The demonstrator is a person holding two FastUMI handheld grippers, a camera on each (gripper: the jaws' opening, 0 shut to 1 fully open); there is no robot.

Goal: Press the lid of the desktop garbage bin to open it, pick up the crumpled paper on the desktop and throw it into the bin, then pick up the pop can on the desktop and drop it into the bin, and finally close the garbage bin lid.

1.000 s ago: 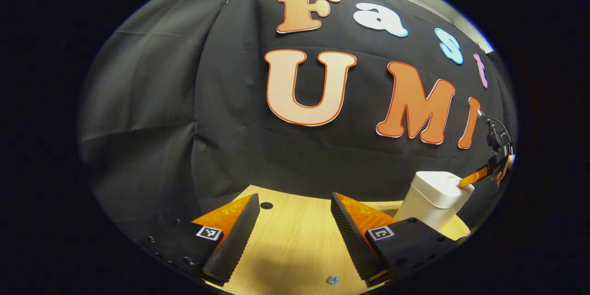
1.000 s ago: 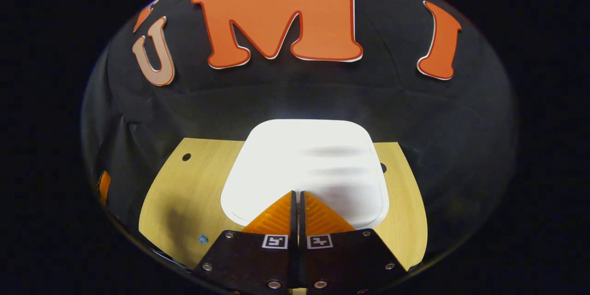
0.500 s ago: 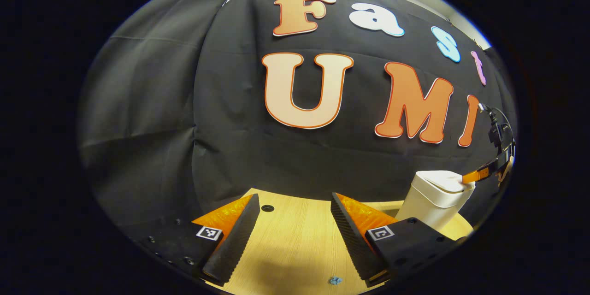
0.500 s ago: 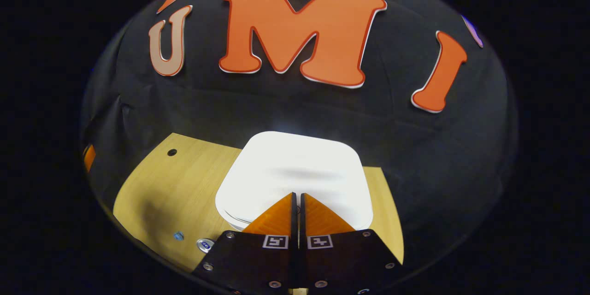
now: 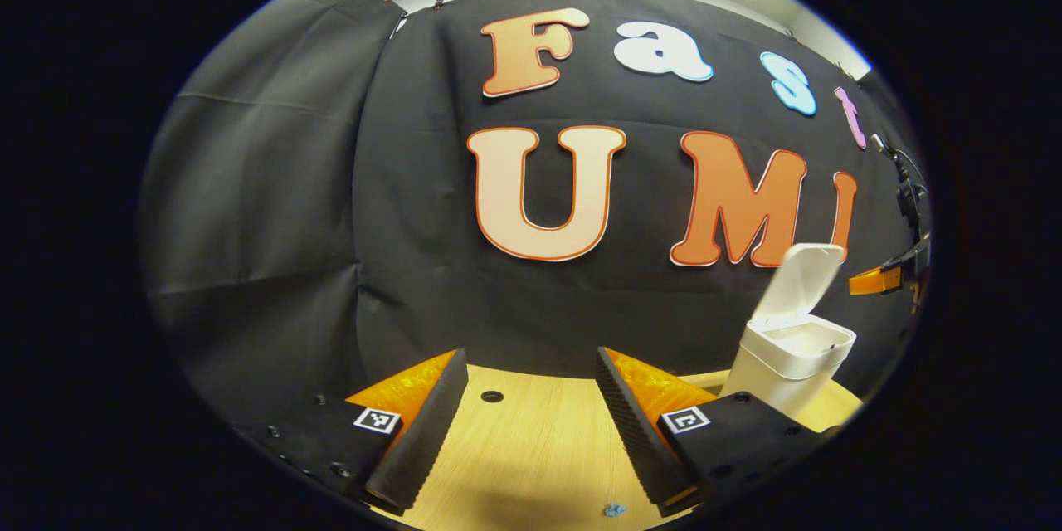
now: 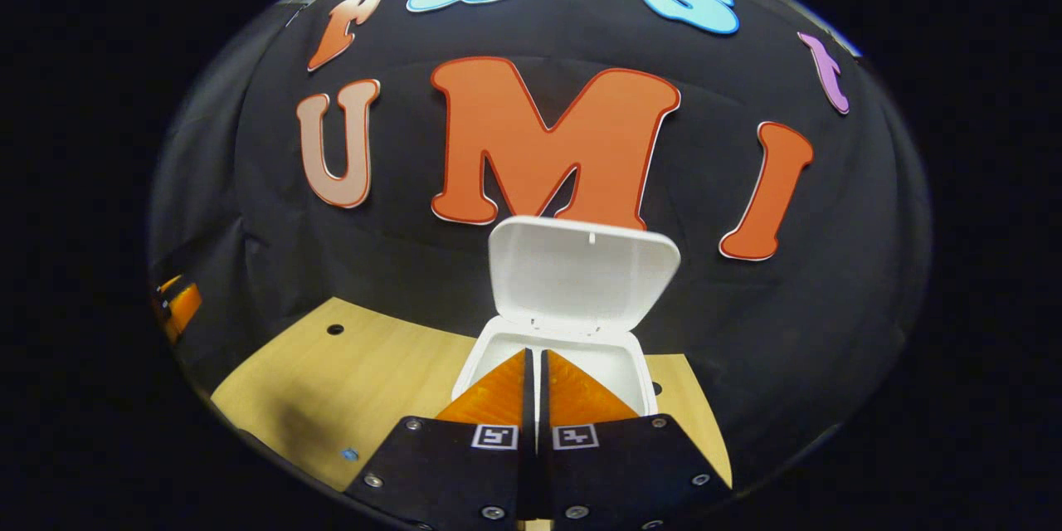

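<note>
Since half a second ago the lid [image 6: 583, 276] has sprung up and stands nearly upright over the white bin [image 6: 552, 365], which sits toward the far end of the wooden table [image 6: 365, 373]. Raised clear of the bin, the right gripper [image 6: 535, 357] is clenched on nothing and hides the bin's front. Well apart, the left gripper [image 5: 531, 373] hangs released. A small blue scrap [image 5: 614, 509] is hard to make out.
</note>
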